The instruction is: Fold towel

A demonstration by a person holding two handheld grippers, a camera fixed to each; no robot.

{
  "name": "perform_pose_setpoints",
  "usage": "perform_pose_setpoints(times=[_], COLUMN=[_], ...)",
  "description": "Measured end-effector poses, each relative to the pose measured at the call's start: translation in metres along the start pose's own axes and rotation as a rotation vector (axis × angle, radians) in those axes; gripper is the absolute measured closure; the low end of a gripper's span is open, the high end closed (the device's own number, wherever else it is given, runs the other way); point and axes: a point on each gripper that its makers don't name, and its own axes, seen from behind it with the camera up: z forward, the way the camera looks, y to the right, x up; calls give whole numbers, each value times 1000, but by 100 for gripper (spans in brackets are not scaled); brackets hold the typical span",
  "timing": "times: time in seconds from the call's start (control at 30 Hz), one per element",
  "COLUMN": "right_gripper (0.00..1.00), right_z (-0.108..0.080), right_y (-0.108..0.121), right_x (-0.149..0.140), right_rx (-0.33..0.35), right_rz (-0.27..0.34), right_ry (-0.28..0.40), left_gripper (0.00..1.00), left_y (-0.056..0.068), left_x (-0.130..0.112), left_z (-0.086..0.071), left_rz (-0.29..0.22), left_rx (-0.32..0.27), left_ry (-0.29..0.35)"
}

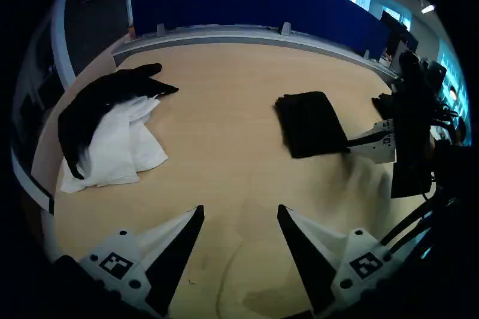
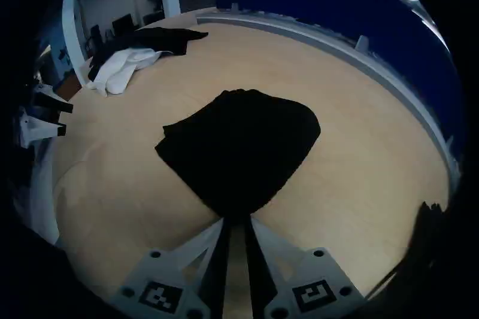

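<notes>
Pale wood-grain surface [image 1: 239,79], smooth, curved far edge backed by a blue partition [image 1: 251,2]; office room beyond. Left gripper [image 1: 239,210]: jaws apart over bare wood. Right gripper [image 2: 236,223]: jaws together, clamped on the near corner of the black towel [image 2: 239,145], which lies folded and flat, just ahead of them. Rumpled white cloth [image 1: 120,145] under black cloth [image 1: 102,100] far ahead-left of the left jaws.

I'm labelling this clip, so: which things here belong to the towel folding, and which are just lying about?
In the job: black towel; right gripper, pinching its near edge; left gripper, open.
Lying about: white cloth; black cloth lying partly over it.
</notes>
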Motion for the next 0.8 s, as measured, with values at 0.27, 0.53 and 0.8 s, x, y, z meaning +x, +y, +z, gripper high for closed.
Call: perform_pose_setpoints(times=[0.27, 0.53, 0.8], right_gripper=[85, 85, 86], right_z=[1, 0, 0], right_y=[-2, -3, -6], right_x=[1, 1, 1], right_rx=[5, 7, 16], right_rz=[8, 16, 21], right_ry=[8, 12, 17], left_gripper=[9, 9, 9], left_y=[1, 2, 3], left_x=[1, 1, 1], left_z=[-2, -3, -5], left_rz=[0, -2, -3], left_rx=[0, -1, -2], left_ry=[1, 2, 2])
